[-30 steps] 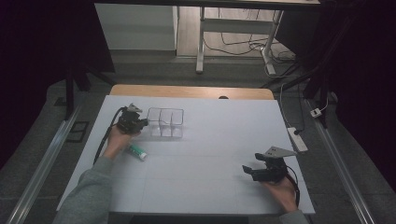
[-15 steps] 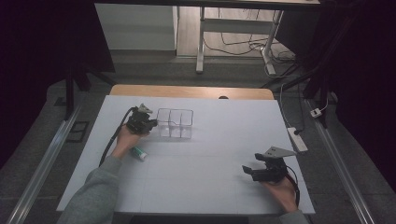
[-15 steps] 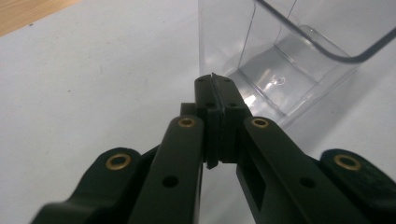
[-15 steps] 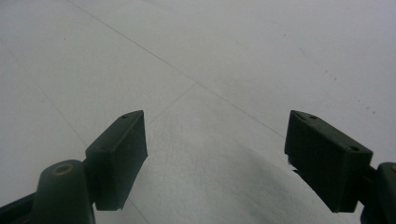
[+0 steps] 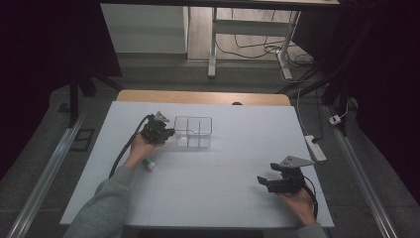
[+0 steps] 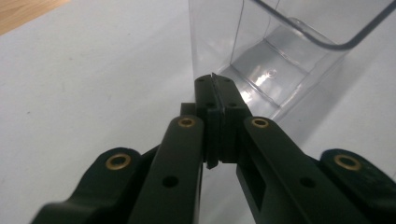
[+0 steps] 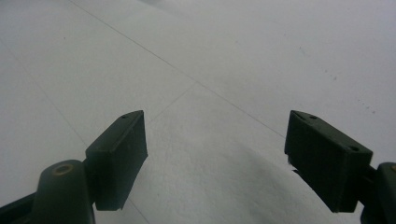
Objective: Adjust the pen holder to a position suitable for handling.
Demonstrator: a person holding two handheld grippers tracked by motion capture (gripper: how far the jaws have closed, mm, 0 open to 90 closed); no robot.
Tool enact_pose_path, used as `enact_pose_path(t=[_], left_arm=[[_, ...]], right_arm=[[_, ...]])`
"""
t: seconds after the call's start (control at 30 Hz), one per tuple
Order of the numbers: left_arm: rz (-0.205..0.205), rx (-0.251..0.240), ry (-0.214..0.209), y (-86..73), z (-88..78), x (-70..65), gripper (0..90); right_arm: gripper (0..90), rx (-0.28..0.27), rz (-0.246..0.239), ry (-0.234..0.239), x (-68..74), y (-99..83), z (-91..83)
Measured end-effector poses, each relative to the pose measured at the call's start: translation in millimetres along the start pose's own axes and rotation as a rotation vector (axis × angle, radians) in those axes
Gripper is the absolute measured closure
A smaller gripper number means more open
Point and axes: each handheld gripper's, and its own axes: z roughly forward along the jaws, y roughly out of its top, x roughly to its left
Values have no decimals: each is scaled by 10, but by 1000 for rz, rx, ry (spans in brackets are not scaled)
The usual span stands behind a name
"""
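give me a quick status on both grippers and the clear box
Left gripper shut, at clear box left wall. Right gripper open, over bare table. Small tube lies by left wrist, nothing blocking.

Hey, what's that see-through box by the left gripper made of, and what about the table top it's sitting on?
The box looks like clear, glossy hard plastic: you see straight through its thin walls, and they throw bright glints. The table top seems covered in a matte white sheet, perhaps paper or laminate, with faint seam lines; a wood-coloured edge shows at the far side.
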Motion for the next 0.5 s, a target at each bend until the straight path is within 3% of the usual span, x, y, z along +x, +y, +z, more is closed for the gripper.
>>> enact_pose_path(t=[0.5], left_arm=[[30, -9, -30, 121, 107, -195, 886]], right_arm=[[207, 2, -3, -3, 1, 1, -3]])
